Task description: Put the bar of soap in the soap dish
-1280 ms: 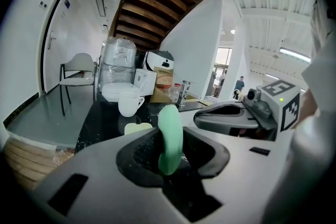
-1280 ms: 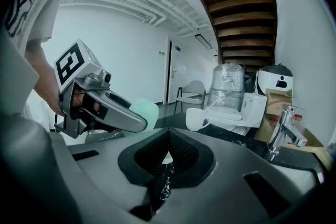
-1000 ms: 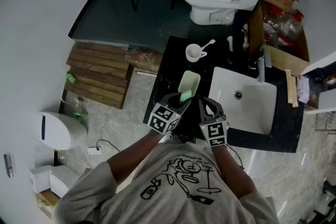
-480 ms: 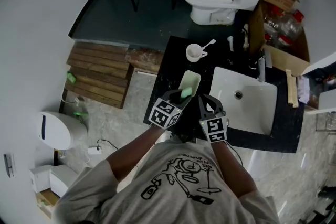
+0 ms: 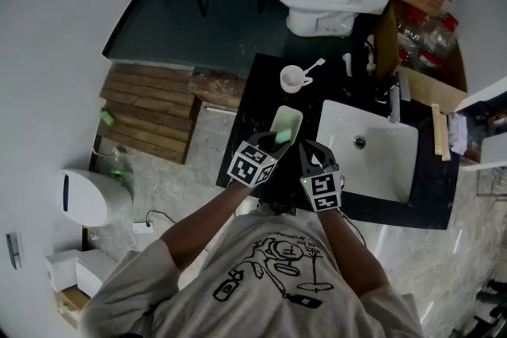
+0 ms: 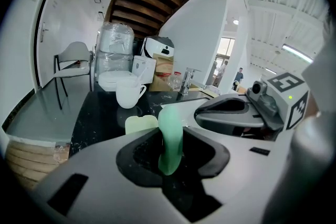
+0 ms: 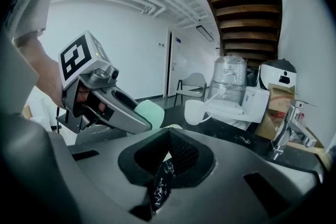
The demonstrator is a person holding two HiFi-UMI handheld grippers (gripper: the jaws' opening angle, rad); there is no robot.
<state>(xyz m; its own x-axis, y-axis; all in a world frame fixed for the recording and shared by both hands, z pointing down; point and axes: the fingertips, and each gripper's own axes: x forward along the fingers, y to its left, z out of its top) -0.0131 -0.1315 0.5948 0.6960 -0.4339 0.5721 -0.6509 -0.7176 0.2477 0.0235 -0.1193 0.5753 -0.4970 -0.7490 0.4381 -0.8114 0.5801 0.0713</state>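
Roughly halfway, I reckon: my left hand-held gripper (image 6: 170,152) pinches the green bar of soap (image 6: 169,128) just short of the soap dish (image 5: 286,123), which sits at 12 o'clock on the worktop (image 5: 261,91) (dish looks empty). The right hand-held gripper (image 7: 167,157) is pressed together, idle. Placing and letting go are left.

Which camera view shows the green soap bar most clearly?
The left gripper view: the soap bar stands close and large, edge-on, between the left tongs. The right gripper view shows its rounded end; the head view, only a small green patch.
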